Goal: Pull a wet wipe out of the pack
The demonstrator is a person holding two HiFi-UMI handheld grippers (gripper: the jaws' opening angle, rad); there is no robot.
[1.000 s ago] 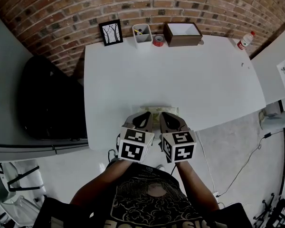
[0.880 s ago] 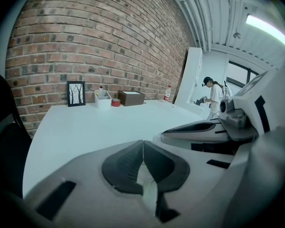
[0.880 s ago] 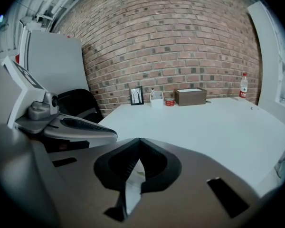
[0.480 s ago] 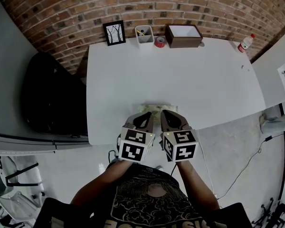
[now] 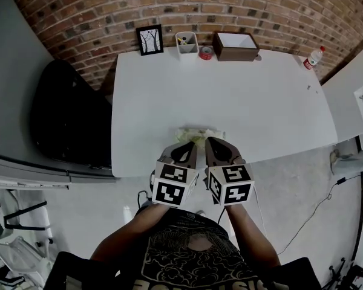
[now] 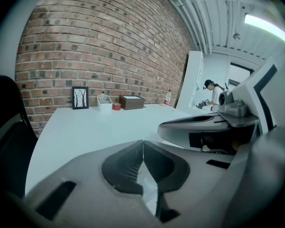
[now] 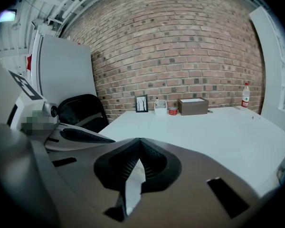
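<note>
The wet wipe pack (image 5: 197,134) lies near the front edge of the white table (image 5: 230,101); it is pale green and white, and its near half is hidden behind my grippers. My left gripper (image 5: 190,144) and right gripper (image 5: 211,142) hover side by side just over the pack's near edge. Both are shut, tips together, with nothing held between them. In the left gripper view the left gripper (image 6: 143,141) has its jaws closed, and the right gripper's body (image 6: 204,127) shows beside it. In the right gripper view the right gripper (image 7: 139,140) is likewise closed.
Along the table's far edge by the brick wall stand a framed tree picture (image 5: 150,40), a white pen holder (image 5: 186,43), a red tape roll (image 5: 206,53) and a brown box (image 5: 236,45). A bottle (image 5: 313,55) stands at the far right corner. A black chair (image 5: 66,119) is left of the table.
The head view has shifted slightly, so a little more of the pack shows. Both grippers stay shut in the same place over it.
</note>
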